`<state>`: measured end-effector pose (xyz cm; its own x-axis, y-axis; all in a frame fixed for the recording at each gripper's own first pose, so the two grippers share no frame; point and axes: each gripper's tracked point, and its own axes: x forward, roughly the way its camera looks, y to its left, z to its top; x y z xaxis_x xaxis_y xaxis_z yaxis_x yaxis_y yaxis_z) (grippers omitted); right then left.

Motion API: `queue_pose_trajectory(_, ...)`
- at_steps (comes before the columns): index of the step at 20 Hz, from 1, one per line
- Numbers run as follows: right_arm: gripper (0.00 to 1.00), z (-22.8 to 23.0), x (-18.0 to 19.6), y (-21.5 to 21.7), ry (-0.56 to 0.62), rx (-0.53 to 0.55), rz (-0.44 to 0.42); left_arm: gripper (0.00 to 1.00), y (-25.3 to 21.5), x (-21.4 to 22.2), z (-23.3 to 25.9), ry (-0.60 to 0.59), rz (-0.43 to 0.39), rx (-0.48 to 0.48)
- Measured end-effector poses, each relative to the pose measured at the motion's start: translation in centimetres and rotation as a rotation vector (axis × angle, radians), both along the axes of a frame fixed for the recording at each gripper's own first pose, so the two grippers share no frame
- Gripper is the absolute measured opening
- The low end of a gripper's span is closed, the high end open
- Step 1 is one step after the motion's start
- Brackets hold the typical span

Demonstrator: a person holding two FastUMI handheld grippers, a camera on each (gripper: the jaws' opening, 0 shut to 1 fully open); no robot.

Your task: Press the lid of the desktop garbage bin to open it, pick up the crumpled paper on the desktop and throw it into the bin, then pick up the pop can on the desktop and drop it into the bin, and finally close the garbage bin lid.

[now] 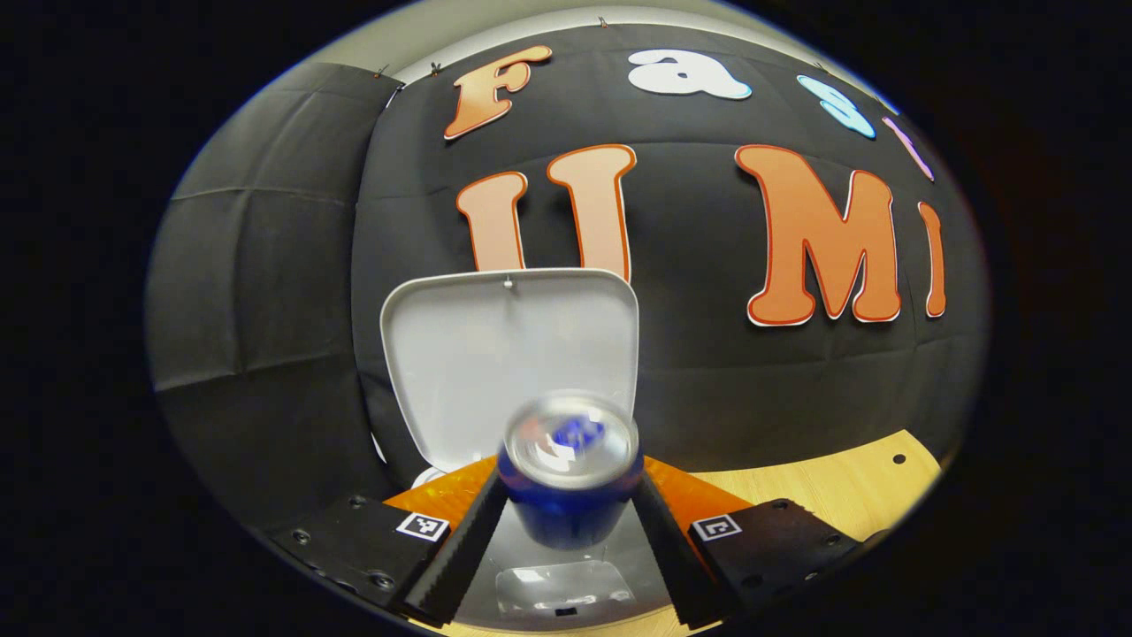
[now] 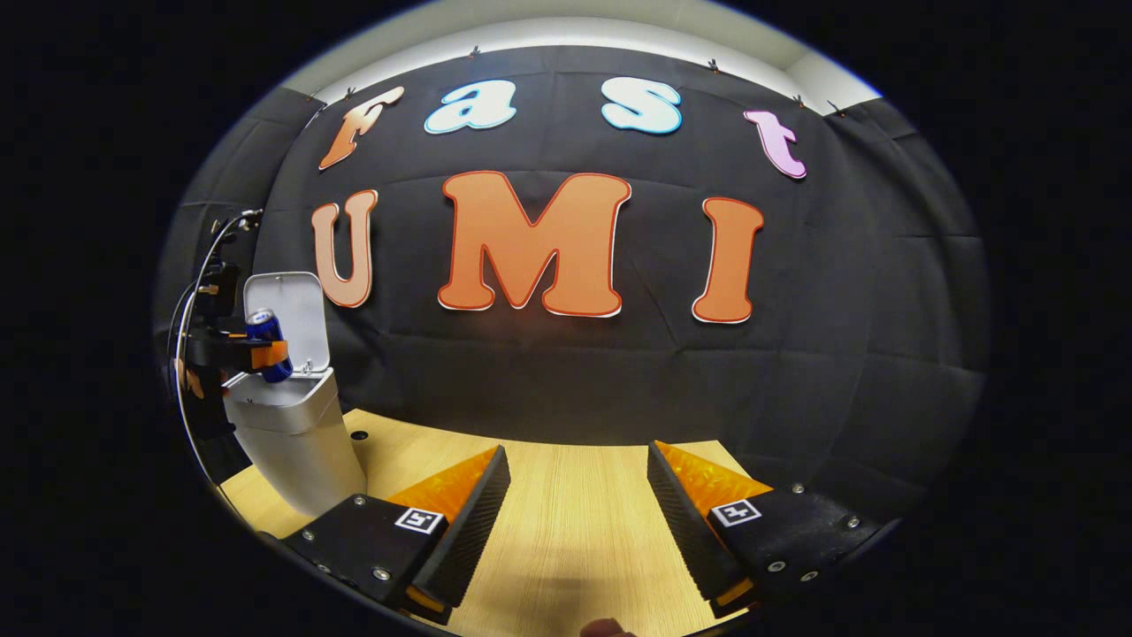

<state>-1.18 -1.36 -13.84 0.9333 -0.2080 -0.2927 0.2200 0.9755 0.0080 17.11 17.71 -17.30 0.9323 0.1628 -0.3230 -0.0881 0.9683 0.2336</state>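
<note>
Gripping unreadable blue pop can point(image 1: 570, 473) above bin point(image 2: 296, 433)

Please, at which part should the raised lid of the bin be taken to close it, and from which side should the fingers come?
Judging by its pose, the lid stands upright, hinged at the back of the bin. Its free top edge is the best part: come from above and behind with the open right gripper and push forward and down. The left gripper holds the can over the opening.
</note>
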Motion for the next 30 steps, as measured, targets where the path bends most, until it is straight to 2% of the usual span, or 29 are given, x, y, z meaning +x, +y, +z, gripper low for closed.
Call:
queue_pose_trajectory(2,0.94,0.0,0.1,0.0,0.000,-0.003,0.003,0.87,0.4,0.1,-0.3,0.007,0.008,-0.006)
queue_pose_trajectory(3,0.94,0.0,0.2,0.0,-0.001,-0.004,0.007,0.86,0.3,0.1,-0.1,-0.001,0.009,-0.003)
queue_pose_trajectory(5,0.94,0.0,0.3,0.0,0.002,-0.004,0.010,0.93,0.0,0.5,1.8,-0.035,-0.004,0.008)
queue_pose_trajectory(9,0.94,0.2,0.3,0.2,0.001,0.003,0.013,0.94,-0.1,2.6,7.9,-0.131,0.004,-0.012)
queue_pose_trajectory(13,0.94,1.1,2.0,0.3,-0.021,-0.008,0.020,0.94,0.1,5.3,13.9,-0.188,0.011,-0.038)
queue_pose_trajectory(16,0.94,0.7,1.5,0.3,-0.016,-0.001,0.021,0.92,1.2,8.1,16.8,-0.178,0.030,-0.005)
queue_pose_trajectory(18,0.94,0.7,1.5,0.3,-0.017,0.002,0.020,0.92,1.8,10.2,18.0,-0.175,0.042,-0.032)
queue_pose_trajectory(23,0.94,1.0,1.2,-0.3,-0.028,0.000,0.009,0.93,4.0,13.8,16.0,-0.070,0.071,-0.073)
queue_pose_trajectory(27,0.94,0.8,0.9,-0.7,-0.024,0.004,-0.004,0.93,4.1,13.5,11.5,0.094,0.068,-0.090)
queue_pose_trajectory(30,0.94,1.5,1.0,-0.8,-0.044,0.010,-0.007,0.93,3.6,12.5,11.6,0.119,0.070,-0.114)
